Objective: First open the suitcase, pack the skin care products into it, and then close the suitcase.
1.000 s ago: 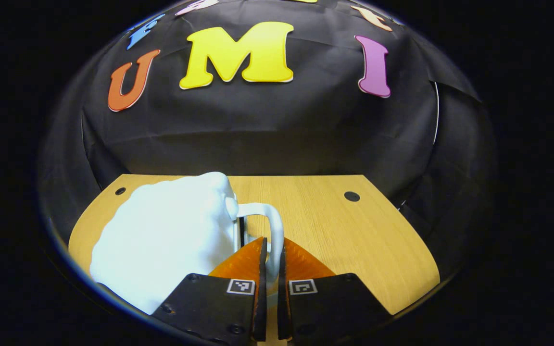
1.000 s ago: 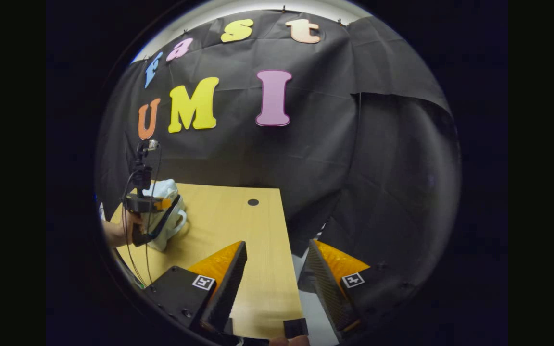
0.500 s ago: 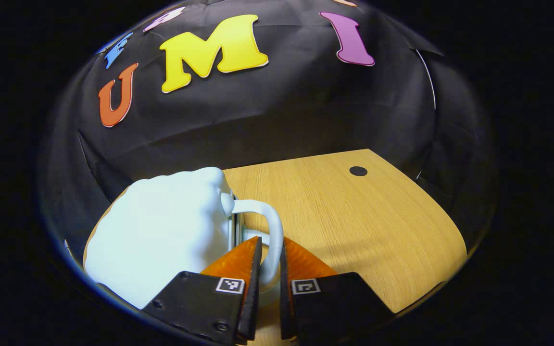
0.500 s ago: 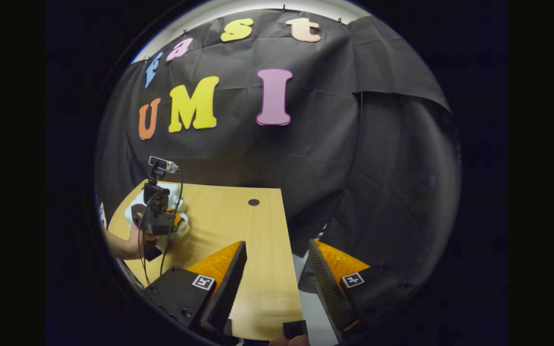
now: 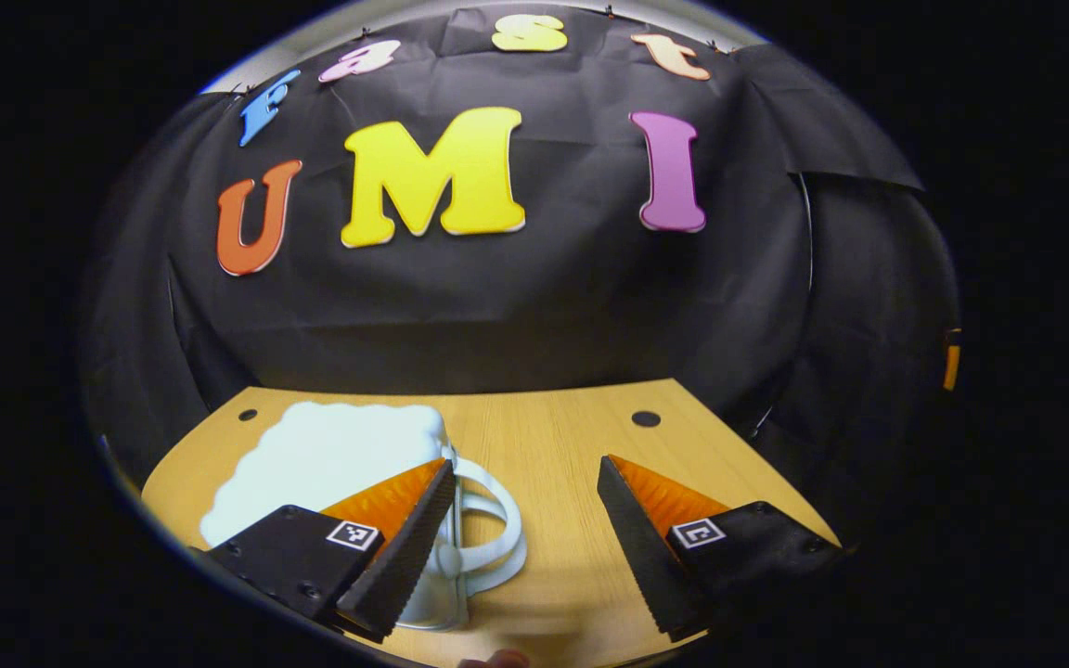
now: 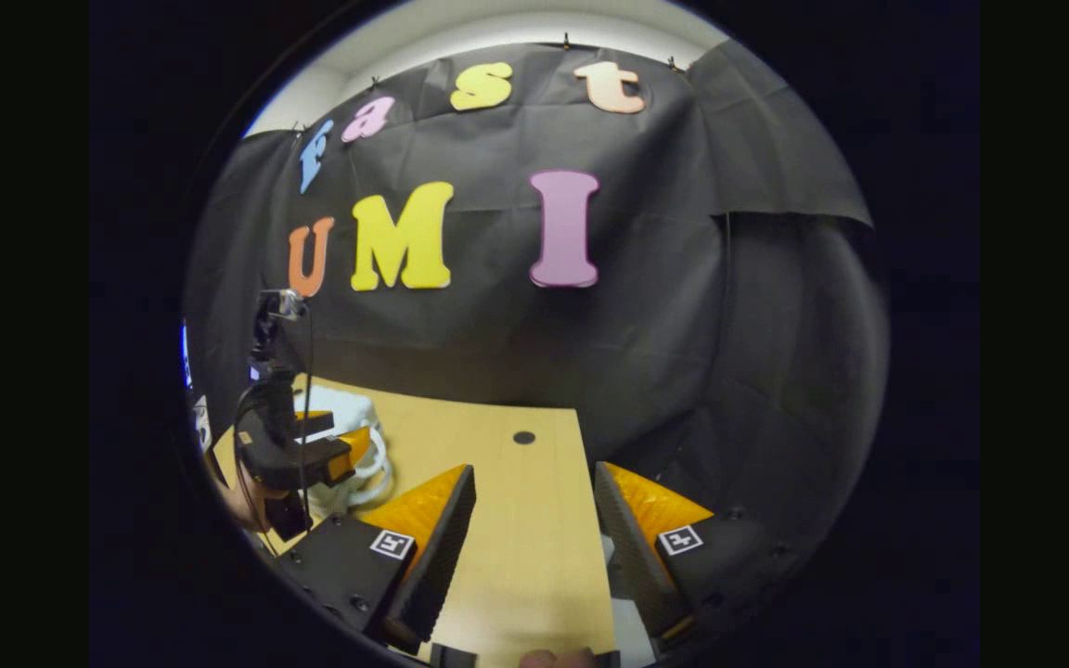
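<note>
A: Left gripper view, item one: table (image 5: 683, 464), light wood, running from 8 o'clock to 4 o'clock under the black cloth wall.

B: Item two?

A: Suitcase (image 5: 330, 455), small, white, scalloped edge, lying flat at 8 o'clock on the table. Its looped handle (image 5: 497, 529) sits at 6 o'clock. The two halves look to lie together, so I judge it closed.

B: And the left gripper (image 5: 525, 547)?

A: Fingers spread wide, nothing between them. One finger overlaps the suitcase edge in the picture; the other is off at 5 o'clock over bare wood. Half a second ago they were pinched on the handle. That hold has been let go and the gripper has drawn back.

B: Meaning for the task?

A: Judged only: the suitcase has been set down or repositioned; opening it is probably next. No skin care products are in sight.

B: Right gripper view?

A: Right gripper (image 6: 534, 547), fingers apart, empty, over the near table edge. Left gripper (image 6: 312, 455) at 9 o'clock beside the suitcase (image 6: 358, 436), a hand (image 6: 242, 501) below it.
</note>
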